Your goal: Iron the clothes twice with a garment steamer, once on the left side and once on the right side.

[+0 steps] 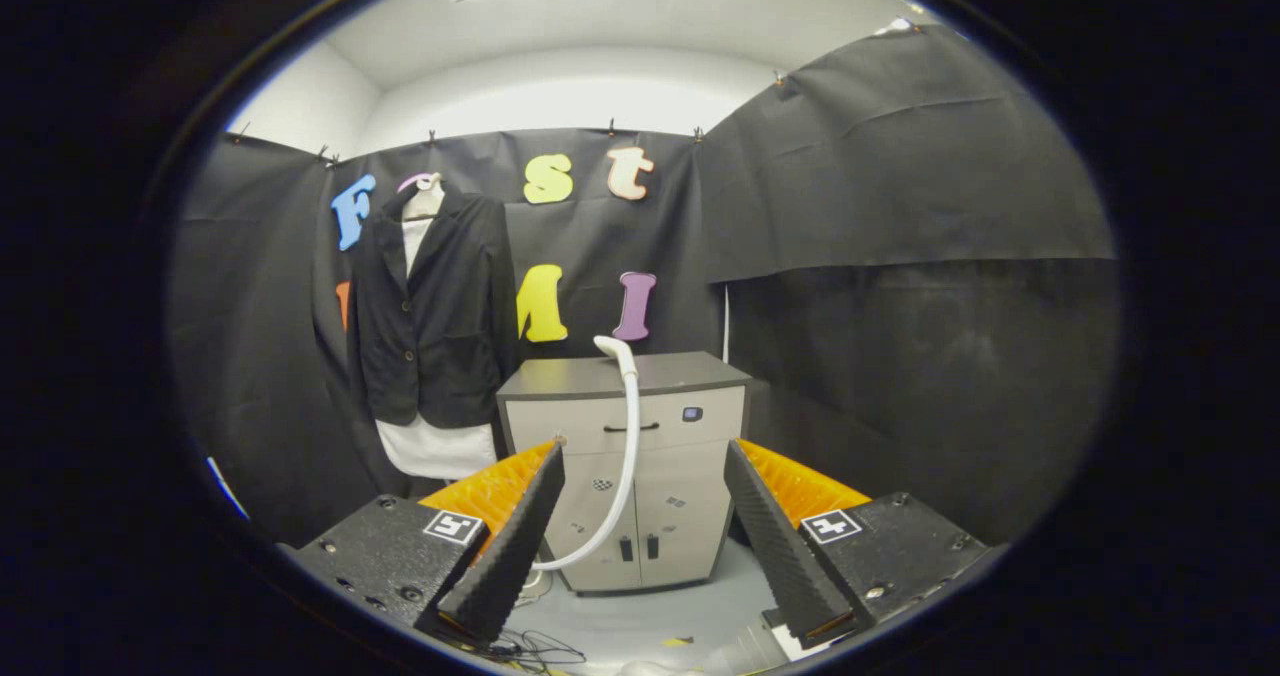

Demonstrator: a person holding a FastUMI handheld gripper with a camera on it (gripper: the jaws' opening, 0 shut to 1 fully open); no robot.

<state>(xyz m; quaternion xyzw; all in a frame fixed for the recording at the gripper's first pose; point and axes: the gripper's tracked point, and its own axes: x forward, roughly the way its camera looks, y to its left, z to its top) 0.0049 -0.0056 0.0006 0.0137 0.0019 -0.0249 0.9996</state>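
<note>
While the gripper (645,461) is gaping wide and empty, I'm lining up squarely on the steamer head (617,350) resting at the cabinet (700,371) top's front edge.

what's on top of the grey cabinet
The steamer head rests on the cabinet top, hose hanging down its front. Gripper jaws open, well short of it.
</note>
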